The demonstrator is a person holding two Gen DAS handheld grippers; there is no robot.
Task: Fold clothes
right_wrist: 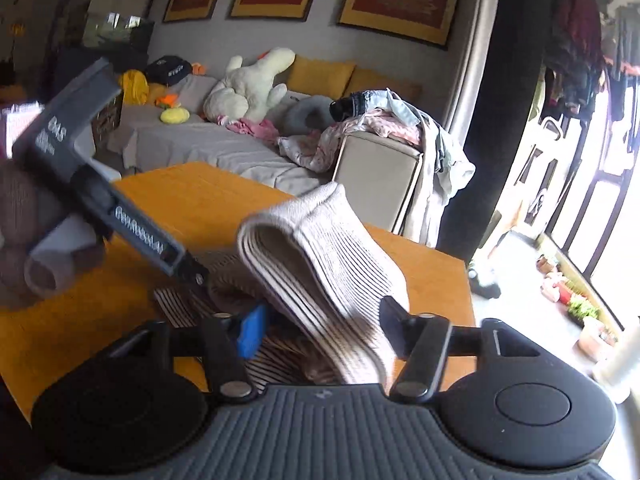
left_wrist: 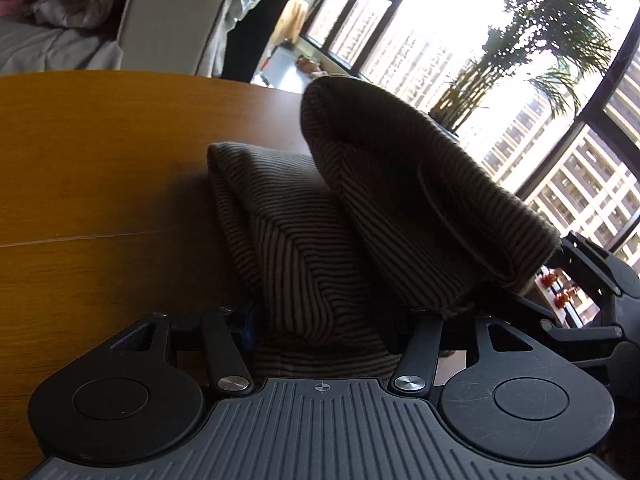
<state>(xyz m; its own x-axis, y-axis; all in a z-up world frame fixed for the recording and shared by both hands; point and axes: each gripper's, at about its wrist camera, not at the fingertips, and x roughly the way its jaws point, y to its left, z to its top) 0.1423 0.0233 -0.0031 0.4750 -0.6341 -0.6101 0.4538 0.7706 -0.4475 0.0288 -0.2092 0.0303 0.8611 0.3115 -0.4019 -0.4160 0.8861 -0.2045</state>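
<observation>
Lying between both tools' jaws: striped garment.

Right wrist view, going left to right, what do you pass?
Other gripper → blue finger pad → folded striped garment → sofa armrest → dark pillar → potted plants by the window.

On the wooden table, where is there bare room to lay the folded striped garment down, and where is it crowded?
Bare table lies left of the striped garment in the left wrist view, out to the far edge by the sofa. In the right wrist view, the far corner past the fold is also bare. It is crowded near both grippers, left and right, where cloth fills the gaps.
</observation>
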